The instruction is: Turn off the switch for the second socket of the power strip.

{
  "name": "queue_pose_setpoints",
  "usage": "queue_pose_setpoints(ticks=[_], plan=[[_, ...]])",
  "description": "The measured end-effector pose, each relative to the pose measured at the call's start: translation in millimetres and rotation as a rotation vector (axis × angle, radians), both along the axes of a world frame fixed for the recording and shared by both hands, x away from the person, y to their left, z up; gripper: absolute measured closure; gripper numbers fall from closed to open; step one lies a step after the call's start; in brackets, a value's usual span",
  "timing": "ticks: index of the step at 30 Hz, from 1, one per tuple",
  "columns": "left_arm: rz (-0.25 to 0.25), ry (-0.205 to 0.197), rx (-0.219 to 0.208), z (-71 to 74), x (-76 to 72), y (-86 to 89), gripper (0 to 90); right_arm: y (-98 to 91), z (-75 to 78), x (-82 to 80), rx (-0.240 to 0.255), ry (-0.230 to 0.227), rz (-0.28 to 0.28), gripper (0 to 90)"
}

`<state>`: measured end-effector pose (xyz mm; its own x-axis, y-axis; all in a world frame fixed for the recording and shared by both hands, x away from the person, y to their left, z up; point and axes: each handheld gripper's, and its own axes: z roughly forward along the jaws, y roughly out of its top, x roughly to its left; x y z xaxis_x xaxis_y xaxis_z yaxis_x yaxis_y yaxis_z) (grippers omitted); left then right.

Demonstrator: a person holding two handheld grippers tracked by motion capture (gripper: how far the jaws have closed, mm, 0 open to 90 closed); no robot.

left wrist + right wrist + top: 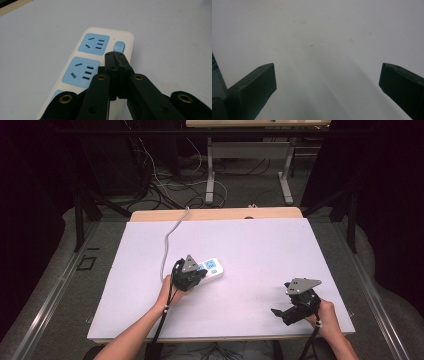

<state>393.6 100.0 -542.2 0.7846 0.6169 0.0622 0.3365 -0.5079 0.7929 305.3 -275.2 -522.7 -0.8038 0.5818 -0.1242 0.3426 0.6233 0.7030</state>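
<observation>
With its jaws clenched together on nothing, the left gripper [115,53] rests its tips at the near edge of the blue rocker switch [119,46] on a white power strip [128,42], which lies left of the desk's [260,245] centre, its grey cord [169,236] trailing toward the far edge. The step in hand appears to be toggling that switch; the next move likely calls for a short, firm push down onto the rocker without sliding the strip. The right gripper [283,314], jaws released and wide apart, rests idle near the desk's near right corner.
</observation>
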Motion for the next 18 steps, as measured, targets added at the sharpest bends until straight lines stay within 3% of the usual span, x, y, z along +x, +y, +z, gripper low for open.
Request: queue_pose_setpoints(ticks=[7,15,18], plan=[[0.006,-0.012,-0.033,9.8,-1.3,3.1,88.9,0.7,-0.5,-0.7,0.007,-0.003,-0.013,0.7],[0.008,-0.033,-0.019,18.5,-3.4,2.5,69.0,1.2,-0.5,0.1,0.003,-0.001,-0.010,0.7],[0.015,-0.021,-0.004,21.6,-3.7,1.7,53.7,1.2,-0.4,0.0,0.003,-0.001,-0.010,0.7]])
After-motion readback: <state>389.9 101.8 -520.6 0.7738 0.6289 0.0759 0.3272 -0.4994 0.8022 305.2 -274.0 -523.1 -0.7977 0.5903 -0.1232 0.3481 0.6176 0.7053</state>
